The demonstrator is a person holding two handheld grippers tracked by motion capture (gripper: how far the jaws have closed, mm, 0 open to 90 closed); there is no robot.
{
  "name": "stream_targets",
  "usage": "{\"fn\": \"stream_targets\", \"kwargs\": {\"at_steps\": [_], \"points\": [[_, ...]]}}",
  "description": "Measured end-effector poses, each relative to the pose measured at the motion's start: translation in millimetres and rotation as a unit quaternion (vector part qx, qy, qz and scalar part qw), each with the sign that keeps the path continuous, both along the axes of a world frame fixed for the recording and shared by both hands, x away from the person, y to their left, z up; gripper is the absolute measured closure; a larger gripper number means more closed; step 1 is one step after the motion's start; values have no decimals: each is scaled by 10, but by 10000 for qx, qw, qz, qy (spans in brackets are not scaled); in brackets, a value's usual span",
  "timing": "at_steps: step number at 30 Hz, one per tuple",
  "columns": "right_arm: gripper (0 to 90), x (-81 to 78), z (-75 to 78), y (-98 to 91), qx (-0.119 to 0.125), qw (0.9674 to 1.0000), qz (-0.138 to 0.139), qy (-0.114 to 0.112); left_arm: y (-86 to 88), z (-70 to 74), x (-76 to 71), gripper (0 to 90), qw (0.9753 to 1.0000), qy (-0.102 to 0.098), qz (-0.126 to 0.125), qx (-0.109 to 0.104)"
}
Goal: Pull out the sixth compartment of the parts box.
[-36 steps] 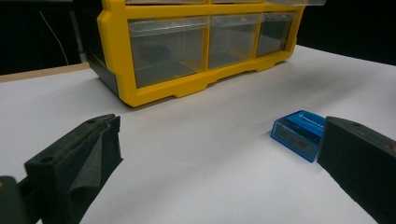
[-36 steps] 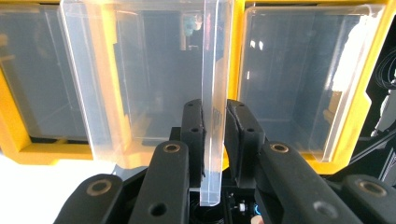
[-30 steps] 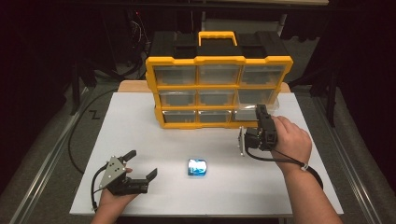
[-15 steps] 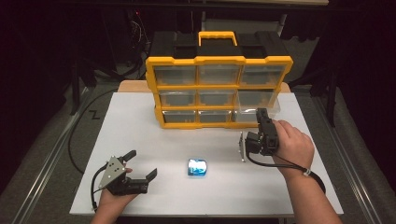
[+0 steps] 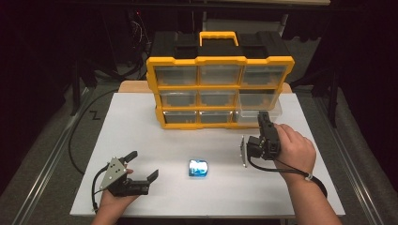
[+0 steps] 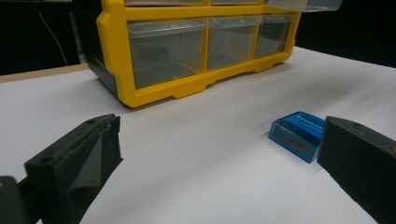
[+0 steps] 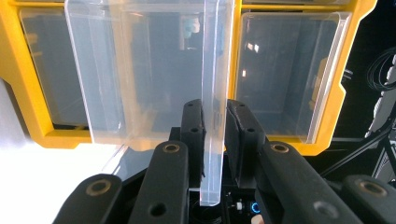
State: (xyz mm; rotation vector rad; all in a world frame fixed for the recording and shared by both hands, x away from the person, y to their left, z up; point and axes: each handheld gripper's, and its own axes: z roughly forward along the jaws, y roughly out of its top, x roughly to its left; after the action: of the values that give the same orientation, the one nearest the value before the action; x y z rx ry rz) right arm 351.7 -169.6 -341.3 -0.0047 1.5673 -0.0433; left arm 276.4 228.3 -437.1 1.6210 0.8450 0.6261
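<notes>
A yellow organizer (image 5: 219,86) with several clear drawers stands at the back of the white table (image 5: 141,126). Its lower right clear drawer (image 5: 259,105) juts out from the frame. My right gripper (image 5: 263,118) is shut on that drawer's front wall. In the right gripper view the clear drawer (image 7: 149,70) fills the middle, its wall pinched between the pads of my right gripper (image 7: 215,114). A small blue box (image 5: 198,168) lies mid-table. My left gripper (image 5: 144,164) rests open at the near left. In the left gripper view the blue box (image 6: 297,135) lies just ahead of the right jaw of my left gripper (image 6: 219,154).
The organizer (image 6: 116,60) carries a yellow handle (image 5: 218,35) on top. A black cable (image 5: 77,136) runs off the table's left side. Bare white table lies between the blue box and the organizer. Dark floor surrounds the table.
My right hand has drawn slightly back toward the near edge with the clear drawer in its grip. The left gripper and the blue box have stayed put.
</notes>
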Motion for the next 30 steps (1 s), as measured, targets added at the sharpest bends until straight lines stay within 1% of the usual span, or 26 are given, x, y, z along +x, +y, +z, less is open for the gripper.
{"fn": "stream_targets", "kwargs": {"at_steps": [3, 4, 7, 10, 11, 13, 15, 16, 18, 21, 22, 23, 24, 25, 26, 27, 28, 29, 30], "points": [[802, 4, 0, -4, -2, 10000, 26, -20, -1, -2, 1, 3, 10000, 6, -6, 5], [802, 5, 4, -2, -11, 10000, -3, 8, -2, -3, 2, 3, 10000, 6, -6, -1], [801, 18, 0, -1, 40, 10000, 31, -25, -1, -1, -1, 3, 10000, -1, -7, -7], [798, 20, 1, -2, 41, 10000, 34, -20, 3, 0, -2, 3, 10000, -6, -3, -3], [777, 18, 7, 0, 27, 10000, 21, 9, 4, -1, -1, 3, 10000, -2, -1, 1], [662, 4, 19, 3, 101, 9998, -22, 172, 4, -1, -1, 3, 10000, 3, 2, 1], [578, -12, 22, 5, 142, 9997, -1, 191, 5, -2, 0, 3, 10000, -1, -1, 5], [553, -27, 11, 2, 295, 9994, 25, 199, 5, -2, 0, 3, 10000, -2, -1, 5], [534, -50, 28, 1, 240, 9994, 96, 241, 5, -1, -1, 3, 10000, -2, -6, 11], [475, -84, -7, -3, 339, 9987, 101, 365, 3, 0, -6, 3, 10000, -18, 4, -8], [453, -94, -14, -6, 265, 9988, 147, 397, 4, 0, -7, 3, 10000, -23, 9, -13], [439, -105, -43, -8, 382, 9980, 129, 483, 5, 0, -8, 3, 10000, -25, 14, -15], [427, -114, -63, -9, 443, 9975, 99, 539, 7, 0, -8, 3, 10000, -23, 19, -9], [412, -117, -66, -9, 333, 9978, 140, 555, 7, -2, -7, 3, 10000, -24, 33, -12], [403, -127, -80, -9, 311, 9976, 137, 604, 8, -3, -6, 3, 10000, -28, 34, -9], [396, -141, -112, -10, 415, 9968, 84, 685, 6, -6, -5, 3, 10000, -37, 48, -11], [376, -148, -138, -11, 366, 9967, 176, 697, 7, -7, -5, 3, 10000, -36, 52, -5], [372, -158, -155, -10, 377, 9965, 167, 732, 8, -8, -5, 3, 10000, -37, 56, -2], [357, -182, -213, -7, 448, 9954, 172, 825, 9, -8, -6, 3, 10000, -34, 67, -6]]}}
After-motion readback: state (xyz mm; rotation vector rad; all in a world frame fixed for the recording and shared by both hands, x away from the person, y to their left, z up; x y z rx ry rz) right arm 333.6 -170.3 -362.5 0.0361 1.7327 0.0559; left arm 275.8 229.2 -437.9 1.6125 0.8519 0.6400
